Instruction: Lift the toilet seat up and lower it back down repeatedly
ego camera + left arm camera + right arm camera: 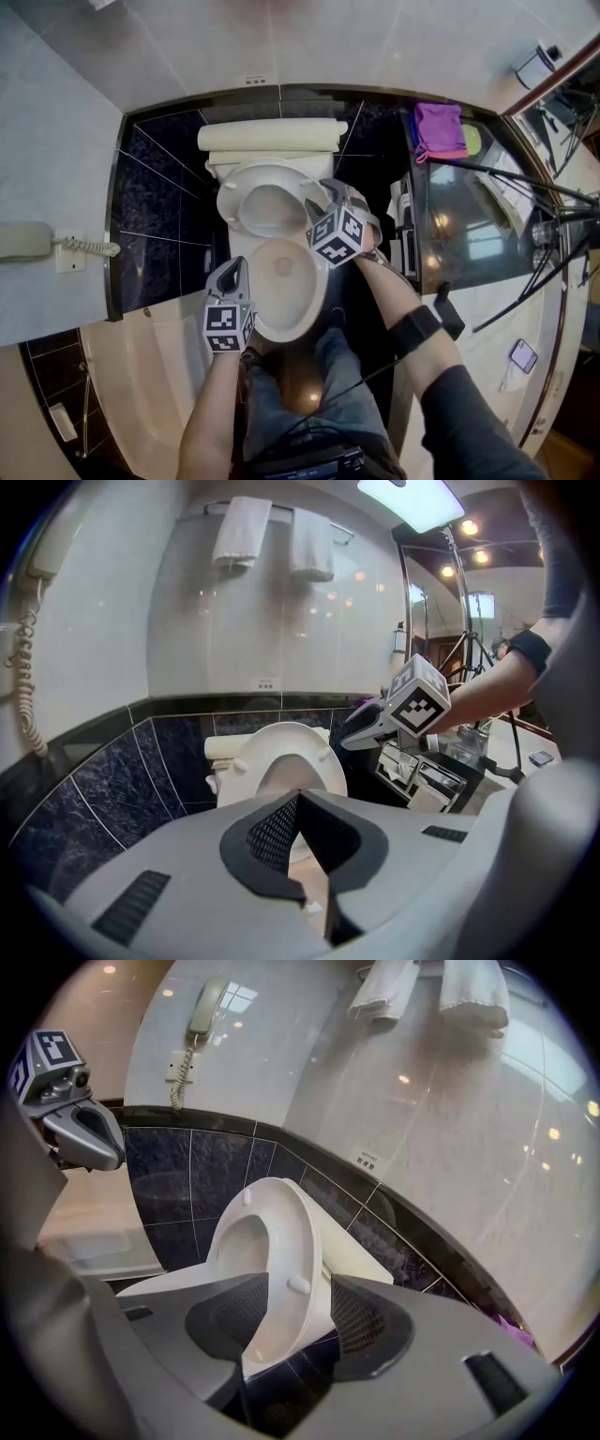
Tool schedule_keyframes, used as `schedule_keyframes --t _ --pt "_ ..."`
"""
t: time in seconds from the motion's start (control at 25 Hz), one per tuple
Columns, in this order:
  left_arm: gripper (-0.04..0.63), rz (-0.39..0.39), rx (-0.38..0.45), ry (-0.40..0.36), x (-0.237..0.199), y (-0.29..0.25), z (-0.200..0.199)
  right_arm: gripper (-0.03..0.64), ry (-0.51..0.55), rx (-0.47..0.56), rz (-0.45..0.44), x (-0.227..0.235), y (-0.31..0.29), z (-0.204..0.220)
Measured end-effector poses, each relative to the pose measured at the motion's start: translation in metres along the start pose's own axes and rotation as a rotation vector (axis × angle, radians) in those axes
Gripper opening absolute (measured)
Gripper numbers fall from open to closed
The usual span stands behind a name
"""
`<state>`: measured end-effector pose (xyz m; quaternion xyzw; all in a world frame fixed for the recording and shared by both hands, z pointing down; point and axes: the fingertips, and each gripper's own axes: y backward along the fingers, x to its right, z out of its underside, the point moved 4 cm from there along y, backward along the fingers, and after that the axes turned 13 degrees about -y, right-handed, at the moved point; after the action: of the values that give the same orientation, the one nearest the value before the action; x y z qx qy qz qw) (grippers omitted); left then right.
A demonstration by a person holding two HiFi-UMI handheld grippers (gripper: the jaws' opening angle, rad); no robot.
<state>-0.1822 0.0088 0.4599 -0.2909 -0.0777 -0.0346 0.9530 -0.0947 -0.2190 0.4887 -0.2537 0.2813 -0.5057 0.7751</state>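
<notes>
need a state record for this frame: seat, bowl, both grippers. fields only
toilet seat: raised, near upright in front of the tank
toilet bowl: uncovered
right gripper: open, seat's edge between the jaws, not clamped
left gripper: shut, nothing between the jaws, beside the bowl's left rim

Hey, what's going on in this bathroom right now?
A person holds a hand-held gripper in each hand. The toilet seat is raised, and the right hand-held gripper has its jaws open on either side of the seat's edge. The left hand-held gripper is shut and empty, near the front of the bowl.
</notes>
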Motion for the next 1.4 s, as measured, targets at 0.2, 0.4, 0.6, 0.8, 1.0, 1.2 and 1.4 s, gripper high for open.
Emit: schedule_keyframes --t 0.2,0.4,0.6,0.8,1.0,1.2,1.4 --pt "0.0 -0.008 -0.01 0.02 0.002 -0.018 0.005 0.229 0.019 0.012 -0.005 0.004 -0.029 -0.01" --pt "0.0 -0.026 -0.025 0.036 0.003 -0.027 0.013 0.229 0.042 0.031 -0.018 0.004 -0.056 -0.021" --pt "0.0 -0.036 -0.043 0.052 0.003 -0.031 0.024 0.118 0.059 0.018 -0.026 0.007 -0.075 -0.021" --pt "0.0 -0.031 -0.063 0.063 0.006 -0.033 0.035 0.11 0.067 0.021 -0.019 0.007 -0.074 -0.021" --pt "0.0 -0.018 -0.079 0.075 0.011 -0.031 0.042 0.11 0.075 0.01 0.0 0.001 -0.067 -0.021" --pt "0.0 -0.002 -0.083 0.077 0.016 -0.024 0.046 0.112 0.106 0.005 0.013 -0.01 -0.053 -0.015" --pt "0.0 0.019 -0.087 0.085 0.023 -0.014 0.053 0.109 0.115 0.003 0.014 -0.028 -0.033 -0.008"
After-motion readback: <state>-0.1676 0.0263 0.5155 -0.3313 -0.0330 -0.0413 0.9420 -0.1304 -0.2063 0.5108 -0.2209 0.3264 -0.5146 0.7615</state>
